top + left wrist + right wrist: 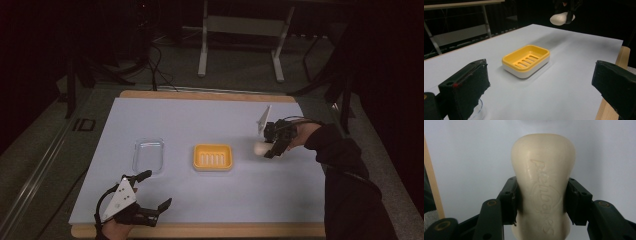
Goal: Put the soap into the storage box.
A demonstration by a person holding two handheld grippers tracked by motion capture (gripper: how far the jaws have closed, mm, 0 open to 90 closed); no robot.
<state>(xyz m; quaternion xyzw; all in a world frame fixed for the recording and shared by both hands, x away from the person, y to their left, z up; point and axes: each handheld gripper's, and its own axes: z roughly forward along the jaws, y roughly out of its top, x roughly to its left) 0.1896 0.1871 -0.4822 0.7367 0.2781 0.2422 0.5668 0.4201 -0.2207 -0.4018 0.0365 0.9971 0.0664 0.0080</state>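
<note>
The right hand-held gripper [267, 148] is clamping a pale bar of soap [543, 187] across its narrow waist, holding it above the desk [210, 200] at the right of the high view, right of the yellow soap dish [213, 157]. Soap is fairly light and stiff, but it is probably slick (embossed lettering gives little bite), so pinching the waist, where the wider ends stop it sliding out, seems the soundest hold. The left hand-held gripper [152, 190] is resting at the lower left with its jaws apart, holding nothing, near a clear tray [148, 155].
</note>
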